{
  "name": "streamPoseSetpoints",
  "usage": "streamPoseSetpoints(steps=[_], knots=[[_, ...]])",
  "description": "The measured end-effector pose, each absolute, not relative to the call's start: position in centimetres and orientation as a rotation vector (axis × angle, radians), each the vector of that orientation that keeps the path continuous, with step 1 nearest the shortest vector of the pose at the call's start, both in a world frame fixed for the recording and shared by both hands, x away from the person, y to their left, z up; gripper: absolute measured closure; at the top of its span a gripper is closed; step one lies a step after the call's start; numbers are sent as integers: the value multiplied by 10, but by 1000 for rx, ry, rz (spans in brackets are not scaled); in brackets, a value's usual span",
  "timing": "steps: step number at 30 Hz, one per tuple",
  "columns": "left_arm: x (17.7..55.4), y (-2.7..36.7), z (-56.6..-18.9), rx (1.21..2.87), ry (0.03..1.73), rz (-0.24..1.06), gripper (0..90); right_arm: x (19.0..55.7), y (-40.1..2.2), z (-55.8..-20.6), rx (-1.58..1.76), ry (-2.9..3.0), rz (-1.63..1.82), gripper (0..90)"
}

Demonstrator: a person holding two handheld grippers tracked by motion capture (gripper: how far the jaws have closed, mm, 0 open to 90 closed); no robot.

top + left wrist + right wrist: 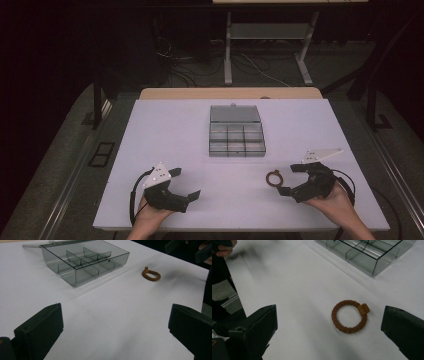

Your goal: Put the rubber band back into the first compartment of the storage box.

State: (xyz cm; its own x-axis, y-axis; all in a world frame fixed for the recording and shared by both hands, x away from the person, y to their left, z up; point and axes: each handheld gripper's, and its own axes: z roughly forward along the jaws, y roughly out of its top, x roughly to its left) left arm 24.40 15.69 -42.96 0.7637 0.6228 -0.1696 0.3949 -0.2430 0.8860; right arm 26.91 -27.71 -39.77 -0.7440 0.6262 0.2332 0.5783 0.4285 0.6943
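A small brown braided ring [274, 178] [349, 316] lies flat on the white table, right of centre. My right gripper [290, 179] [329, 325] is open just to the right of it, jaws wide, the ring a short way ahead and between them, untouched. A clear grey box with several compartments [236, 132] [85, 261] [372, 252] stands mid-table, its lid laid open behind it. My left gripper [186, 183] [116, 325] rests open at the front left with nothing between its jaws. The ring [151, 275] lies well ahead of it, to the right.
The white table top [165, 140] has bare room all around the box. Its front edge runs just behind both hands. Beyond the table are a dark floor with cables and the legs of another table [227, 50].
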Motion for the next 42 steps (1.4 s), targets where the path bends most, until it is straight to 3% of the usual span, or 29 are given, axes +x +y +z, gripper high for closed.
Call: streamPoseSetpoints(steps=[42], knots=[[244,156,-430,1869,777,261,0,305,-233,-414,886,2894,901,8]])
